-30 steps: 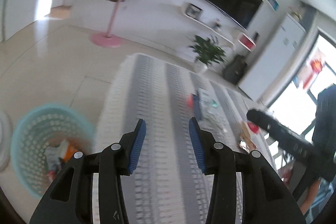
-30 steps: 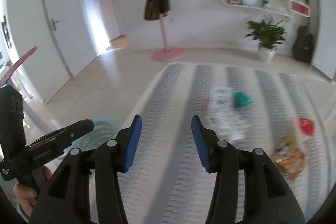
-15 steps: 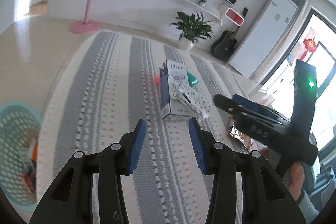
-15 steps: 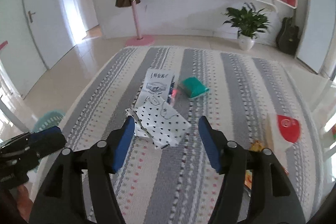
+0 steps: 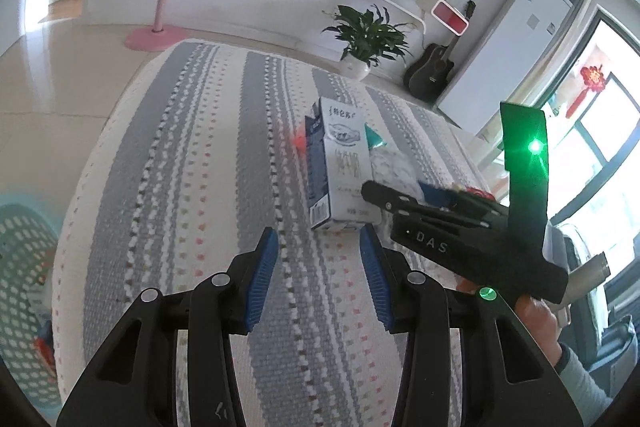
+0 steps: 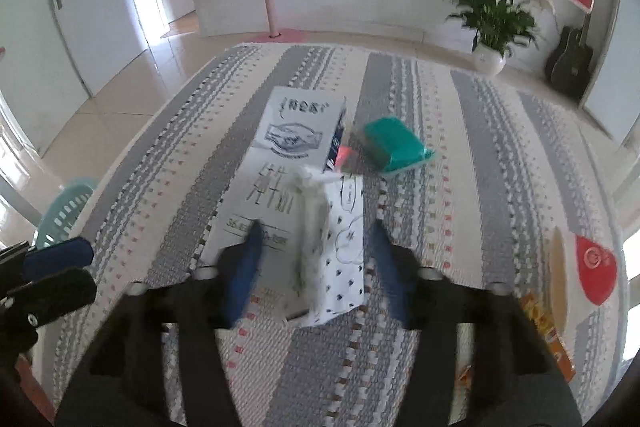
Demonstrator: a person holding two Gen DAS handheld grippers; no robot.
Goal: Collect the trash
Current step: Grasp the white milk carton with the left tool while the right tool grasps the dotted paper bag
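A white spotted paper bag [image 6: 340, 247] lies crumpled against a white milk carton [image 6: 288, 147] on the striped rug. My right gripper [image 6: 316, 263] hangs low over the bag with a blurred finger on each side. Its jaws are closing, and I see no pad pressing on the bag. In the left wrist view the right gripper [image 5: 400, 193] reaches in beside the carton [image 5: 340, 167]. My left gripper [image 5: 318, 239] stands open over bare rug just short of the carton, with nothing between its fingers. A teal packet [image 6: 396, 145] and a small pink scrap [image 6: 344, 155] lie past the bag.
A teal laundry-style basket [image 5: 24, 287] with trash in it stands off the rug's left edge. A red piece [image 6: 596, 267] and an orange snack wrapper [image 6: 548, 335] lie on the rug at right. A potted plant [image 5: 368, 39], a guitar and a pink coat stand line the far wall.
Both grippers have come forward and down from near the basket to the trash on the rug. The right gripper now straddles the spotted bag, its fingers narrower than half a second ago.
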